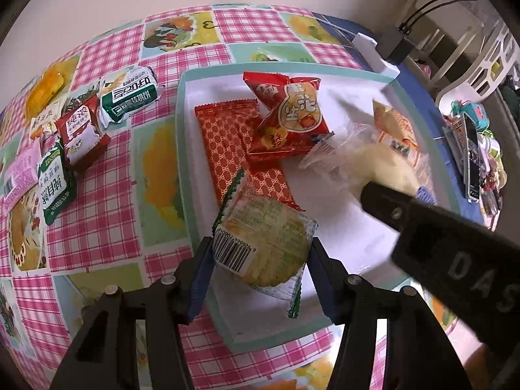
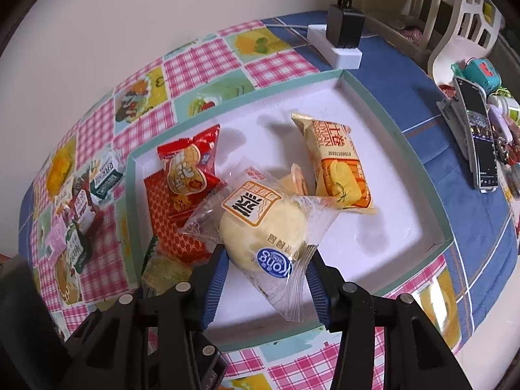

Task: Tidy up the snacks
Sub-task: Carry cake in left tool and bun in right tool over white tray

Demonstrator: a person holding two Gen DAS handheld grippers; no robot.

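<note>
Both grippers clamped — left [image 1: 260, 253] on cracker [image 1: 263, 243] | right [image 2: 265, 260] on bun [image 2: 263, 230] (seemingly) — tray [image 2: 432, 182] right half bare.

Readable markings only.

- Round pale rice cracker in clear green-edged wrapper [image 1: 265, 243]: barcode label, digits partly legible, "6 926664 7064…", printed upside down in left wrist view.
- Black body of the other gripper [image 1: 455, 253]: white letters "DAS".
- Pale yellow round bun in clear plastic wrapper [image 2: 263, 227]: blue oval logo reading "Kong", inverted; orange-bordered label with a large Chinese character.
- Yellow-orange foil snack pack [image 2: 338, 165]: date-like code "2025110301…", plus Latin lettering too small to read.
- Red peanut snack bag [image 1: 289, 120]: Chinese characters only.
</note>
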